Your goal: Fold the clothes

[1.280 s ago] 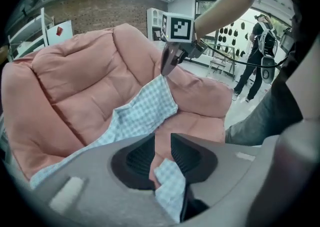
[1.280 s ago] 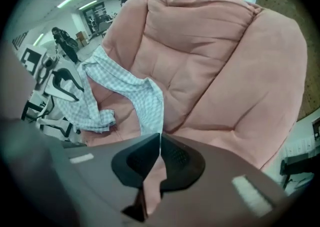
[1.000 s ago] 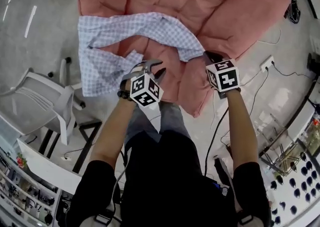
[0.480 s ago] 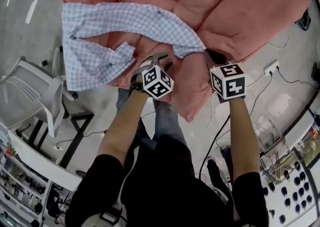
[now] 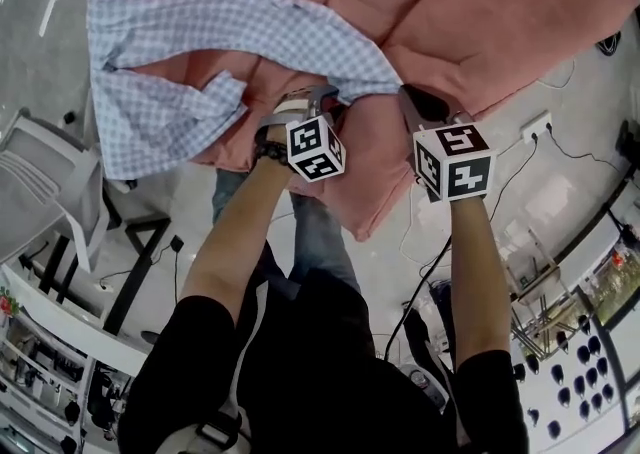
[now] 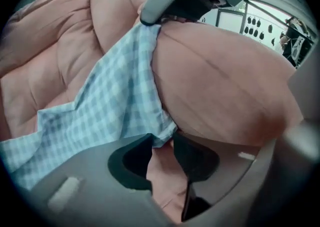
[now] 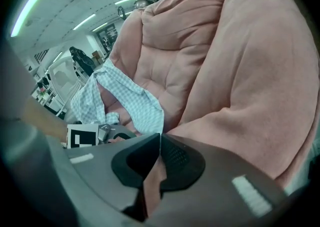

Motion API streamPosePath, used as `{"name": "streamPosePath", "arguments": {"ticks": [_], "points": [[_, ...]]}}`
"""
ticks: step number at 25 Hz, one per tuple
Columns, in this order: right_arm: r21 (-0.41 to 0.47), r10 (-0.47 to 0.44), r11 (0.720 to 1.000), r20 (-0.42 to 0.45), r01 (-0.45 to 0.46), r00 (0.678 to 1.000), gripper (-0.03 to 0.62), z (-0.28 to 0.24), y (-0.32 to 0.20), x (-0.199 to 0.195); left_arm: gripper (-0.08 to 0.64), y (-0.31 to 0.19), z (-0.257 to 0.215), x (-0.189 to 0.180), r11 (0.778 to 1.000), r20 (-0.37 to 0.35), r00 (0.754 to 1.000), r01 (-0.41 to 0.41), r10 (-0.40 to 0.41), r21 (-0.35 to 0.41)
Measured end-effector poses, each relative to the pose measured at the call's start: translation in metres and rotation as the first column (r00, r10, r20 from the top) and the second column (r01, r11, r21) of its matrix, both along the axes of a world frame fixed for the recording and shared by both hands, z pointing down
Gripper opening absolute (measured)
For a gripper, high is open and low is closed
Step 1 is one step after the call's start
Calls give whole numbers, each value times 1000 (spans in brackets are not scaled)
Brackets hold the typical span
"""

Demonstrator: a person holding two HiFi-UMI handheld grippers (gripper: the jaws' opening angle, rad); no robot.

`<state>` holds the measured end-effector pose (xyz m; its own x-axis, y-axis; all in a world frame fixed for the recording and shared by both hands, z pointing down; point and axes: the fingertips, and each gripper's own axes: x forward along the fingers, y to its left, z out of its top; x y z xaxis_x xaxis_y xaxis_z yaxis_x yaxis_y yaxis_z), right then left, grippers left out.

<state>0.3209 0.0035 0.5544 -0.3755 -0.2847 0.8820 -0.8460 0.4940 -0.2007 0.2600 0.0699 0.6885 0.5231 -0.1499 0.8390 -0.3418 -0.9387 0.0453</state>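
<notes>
The shirt (image 5: 230, 42), a blue-and-white checked one, is spread loosely over a pink quilt (image 5: 480, 22). One sleeve is bunched at the near left, and a long edge is drawn out toward the right. No fold is made yet: no edges are laid together, and the cloth is creased rather than flat.

The right gripper (image 5: 412, 100) is closed, and a corner of the shirt's edge appears to be pinched in its tips. In the left gripper view the cloth is seen drawn up tight to that point. The left gripper (image 5: 322, 107) is held just beside the same edge, its jaws partly apart and just opened wider. Nothing is clamped in them; only the hem is seen at the tips and the quilt in the gap.

The work is judged to be at its start. A second hold on the hem is wanted, then the shirt is to be pulled flat and the sleeves and body folded.
</notes>
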Motion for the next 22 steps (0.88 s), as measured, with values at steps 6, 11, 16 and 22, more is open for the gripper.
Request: {"name": "streamPosePath", "arguments": {"ticks": [6,11,16,22], "points": [[23,-26,999,-35,26,999,11,6,2,0,21,2,-6,-5,997,-38,999,3,-6,-74],[23,-32,999,-57,34,998,11,5,-1,2,20,8,-48,-6,993,-97,994,-49,39,-103],[47,-69,996,-135,76,989,11,-25,1,17,20,25,-121,4,985,-194,977,-112,85,-131],[75,-73,993,-195,89,978,11,-64,-9,55,20,43,-199,37,964,-269,940,-245,209,-105]]}}
